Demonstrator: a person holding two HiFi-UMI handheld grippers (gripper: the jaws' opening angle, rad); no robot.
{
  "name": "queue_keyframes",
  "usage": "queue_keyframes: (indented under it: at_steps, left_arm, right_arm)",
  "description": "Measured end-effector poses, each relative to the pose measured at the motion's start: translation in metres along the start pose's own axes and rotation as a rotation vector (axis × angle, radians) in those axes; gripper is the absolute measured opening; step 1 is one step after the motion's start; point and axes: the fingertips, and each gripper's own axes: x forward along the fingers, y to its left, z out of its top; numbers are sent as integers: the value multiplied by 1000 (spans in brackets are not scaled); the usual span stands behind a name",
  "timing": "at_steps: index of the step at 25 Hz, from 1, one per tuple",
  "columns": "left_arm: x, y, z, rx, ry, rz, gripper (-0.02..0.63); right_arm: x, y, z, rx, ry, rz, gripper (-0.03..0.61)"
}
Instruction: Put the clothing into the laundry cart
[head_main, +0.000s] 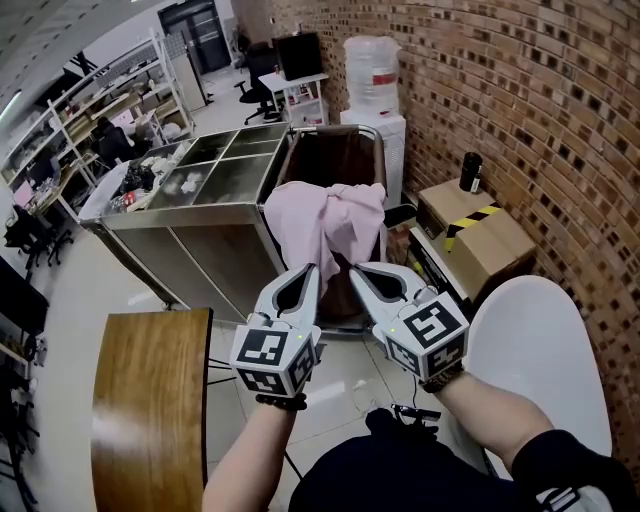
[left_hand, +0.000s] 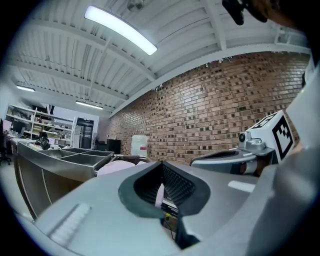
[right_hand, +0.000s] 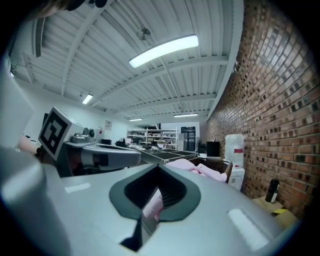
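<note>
Both tongs are clamped. The left gripper (head_main: 312, 268) and the right gripper (head_main: 356, 268) sit side by side, each with its jaws pressed together on the lower edge of the pink garment (head_main: 325, 225), and each gripper's own view shows a sliver of pink cloth between the pads. The garment hangs bunched at the near rim of the brown-lined laundry cart (head_main: 340, 150) by the brick wall (head_main: 520, 120) — steel compartment trolley (head_main: 200, 185) just beside it on the left, cardboard box (head_main: 485, 250) on the right.
</note>
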Motion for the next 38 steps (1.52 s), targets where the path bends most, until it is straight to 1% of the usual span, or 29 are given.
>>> queue_keyframes:
  at_steps: [2, 6, 16, 28, 38]
  left_arm:
    - [-5, -4, 3, -4, -6, 0, 0]
    - [-12, -12, -4, -4, 1, -7, 0]
    - [-25, -30, -4, -9, -2, -22, 0]
    - [-35, -35, -5, -1, 1, -28, 0]
    - [-46, -41, 2, 5, -6, -39, 0]
  right_arm:
    - [-4, 6, 1, -2, -4, 2, 2]
    - [-12, 16, 2, -4, -10, 5, 1]
    - [-28, 28, 8, -28, -13, 0, 1]
    - [-34, 36, 14, -45, -12, -12, 0]
    - [-40, 46, 21, -52, -10, -18, 0]
